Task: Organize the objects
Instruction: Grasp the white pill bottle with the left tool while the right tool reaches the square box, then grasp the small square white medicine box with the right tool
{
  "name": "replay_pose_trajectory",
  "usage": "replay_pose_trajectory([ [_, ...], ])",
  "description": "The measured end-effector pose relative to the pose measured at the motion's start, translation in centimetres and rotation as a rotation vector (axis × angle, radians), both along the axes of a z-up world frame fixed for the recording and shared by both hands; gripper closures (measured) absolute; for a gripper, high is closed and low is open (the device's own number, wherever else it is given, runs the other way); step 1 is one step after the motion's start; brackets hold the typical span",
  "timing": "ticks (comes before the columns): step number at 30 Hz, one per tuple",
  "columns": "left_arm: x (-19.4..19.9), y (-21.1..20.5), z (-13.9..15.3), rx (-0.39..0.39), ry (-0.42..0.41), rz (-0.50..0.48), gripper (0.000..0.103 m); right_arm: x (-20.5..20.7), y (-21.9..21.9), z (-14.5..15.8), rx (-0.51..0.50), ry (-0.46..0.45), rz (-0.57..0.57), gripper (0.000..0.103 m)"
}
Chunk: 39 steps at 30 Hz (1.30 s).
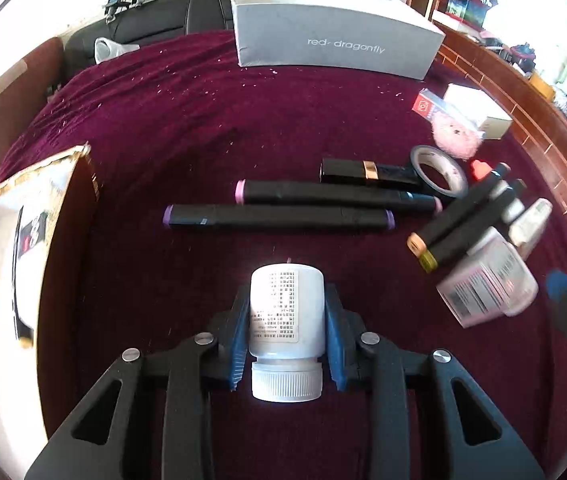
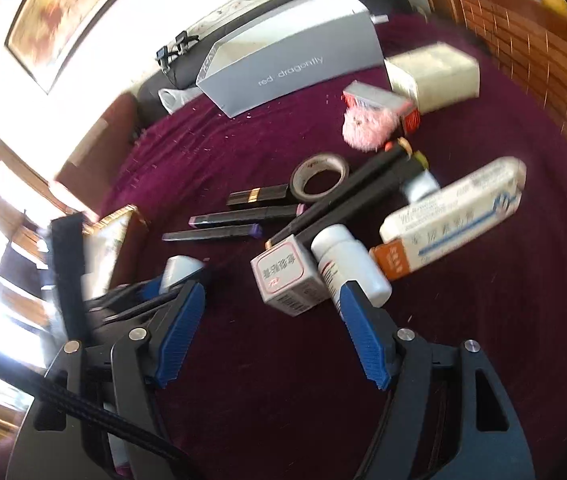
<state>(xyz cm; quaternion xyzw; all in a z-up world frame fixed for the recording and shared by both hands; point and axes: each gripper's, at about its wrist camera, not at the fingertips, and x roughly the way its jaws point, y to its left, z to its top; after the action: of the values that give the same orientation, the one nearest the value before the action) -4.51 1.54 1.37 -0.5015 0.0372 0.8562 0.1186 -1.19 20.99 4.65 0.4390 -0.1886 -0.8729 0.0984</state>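
My left gripper (image 1: 285,300) is shut on a white pill bottle (image 1: 286,312), its ribbed cap toward the camera, held over the maroon cloth. The same bottle (image 2: 181,270) shows at left in the right wrist view. My right gripper (image 2: 271,296) is open and empty, just in front of a small white medicine box (image 2: 287,280) and a second white bottle (image 2: 349,266). Two black markers (image 1: 279,216) lie side by side ahead of the left gripper. A black lipstick tube (image 1: 367,171) and a tape roll (image 1: 439,170) lie beyond them.
A grey shoebox (image 1: 335,40) stands open at the back. A wooden-sided box (image 1: 23,240) sits at left. A pink fluffy toy (image 2: 367,124), small cartons (image 2: 431,72), a long medicine carton (image 2: 455,212) and more markers (image 2: 359,188) crowd the right side.
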Motion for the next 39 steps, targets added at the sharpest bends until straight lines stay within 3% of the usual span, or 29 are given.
replay_pose_trajectory([
  [3, 1.1, -1.6, 0.5, 0.054, -0.021, 0.007, 0.075, -0.4, -1.5, -0.2, 0.148, 0.027, 0.002, 0.033],
  [6, 1.9, -2.4, 0.5, 0.081, -0.037, 0.009, 0.075, -0.8, -2.4, -0.7, 0.211, 0.035, 0.015, 0.033],
  [11, 2.6, -2.1, -0.2, 0.058, -0.015, 0.012, 0.075, -1.5, -3.6, -1.4, 0.279, 0.047, 0.013, 0.034],
  [16, 3.1, -1.6, -0.5, 0.027, 0.025, -0.003, 0.07, -1.7, -4.5, -1.6, 0.302, 0.048, 0.028, 0.043],
  [21, 3.4, -1.5, -0.7, 0.066, 0.034, -0.026, 0.05, -2.0, -4.9, -2.0, 0.294, 0.028, 0.043, 0.043],
  [26, 4.0, -1.0, -0.8, 0.046, 0.077, -0.035, 0.049, -2.4, -4.9, -2.9, 0.274, -0.001, 0.03, 0.043],
  [29, 4.2, -0.9, -0.9, 0.032, 0.094, -0.048, 0.051, -2.5, -4.6, -3.3, 0.257, -0.02, 0.007, 0.046],
  [30, 4.4, -0.8, -0.9, 0.013, 0.104, -0.052, 0.059, -2.5, -4.6, -3.4, 0.254, -0.028, 0.001, 0.049],
  [32, 4.8, -0.8, -0.8, -0.016, 0.12, -0.064, 0.075, -2.5, -4.4, -3.6, 0.246, -0.046, -0.009, 0.069],
  [36, 5.4, -1.9, -0.3, 0.093, 0.057, -0.095, 0.075, -2.3, -3.9, -3.4, 0.217, -0.053, -0.031, 0.072],
  [39, 6.4, -2.3, 0.2, 0.124, 0.052, -0.106, 0.075, -1.7, -3.8, -2.7, 0.198, -0.048, -0.04, 0.072],
])
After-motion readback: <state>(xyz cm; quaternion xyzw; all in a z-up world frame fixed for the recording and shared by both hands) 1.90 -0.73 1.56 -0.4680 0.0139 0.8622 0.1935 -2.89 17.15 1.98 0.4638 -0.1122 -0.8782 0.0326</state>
